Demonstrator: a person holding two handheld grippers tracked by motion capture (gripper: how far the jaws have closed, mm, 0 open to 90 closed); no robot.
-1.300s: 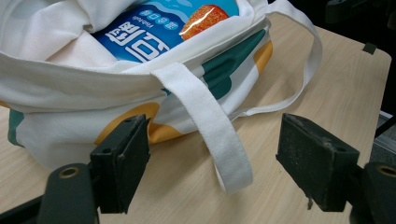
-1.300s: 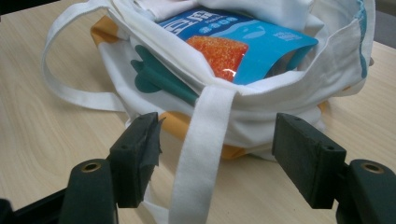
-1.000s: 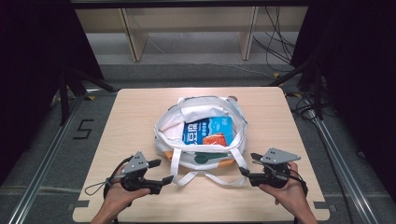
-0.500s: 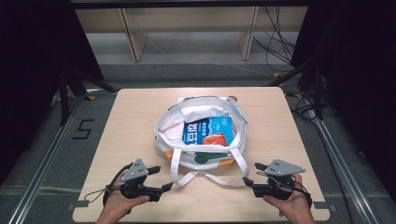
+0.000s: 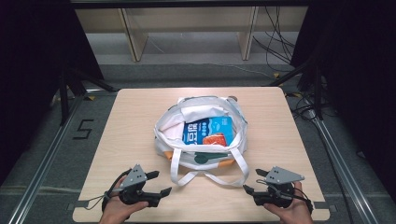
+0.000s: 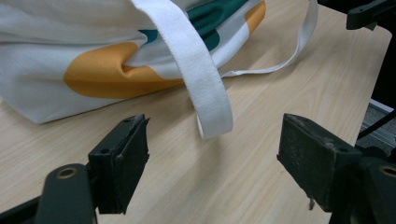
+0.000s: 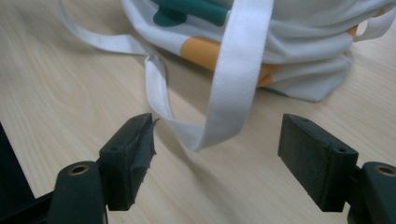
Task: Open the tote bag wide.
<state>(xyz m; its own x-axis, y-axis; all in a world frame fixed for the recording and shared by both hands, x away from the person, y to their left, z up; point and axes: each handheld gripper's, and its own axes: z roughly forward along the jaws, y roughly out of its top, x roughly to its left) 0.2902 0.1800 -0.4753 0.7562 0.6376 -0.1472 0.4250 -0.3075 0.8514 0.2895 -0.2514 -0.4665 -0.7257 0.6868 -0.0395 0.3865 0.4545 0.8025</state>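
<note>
Both grippers have slid back toward the near edge of the table [image 5: 130, 116] since a second ago, ending up a bit farther from the tote bag [image 5: 201, 133]. It's a white fabric bag with orange and green patches on its side, mouth open, with a blue packet [image 5: 208, 130] lying inside. Its two white straps [image 5: 208, 175] flop onto the wood in front of it, right between the two tools. The left gripper [image 5: 156, 184] sits just off the bag's near left corner, jaws spread wide and empty, one strap loop [image 6: 208, 93] hanging just ahead of them. The right gripper [image 5: 252, 182] mirrors it on the other side, also wide open, with a strap loop [image 7: 224, 93] just ahead. Both hands rest low at the table edge, jaws angled inward toward the straps.
</note>
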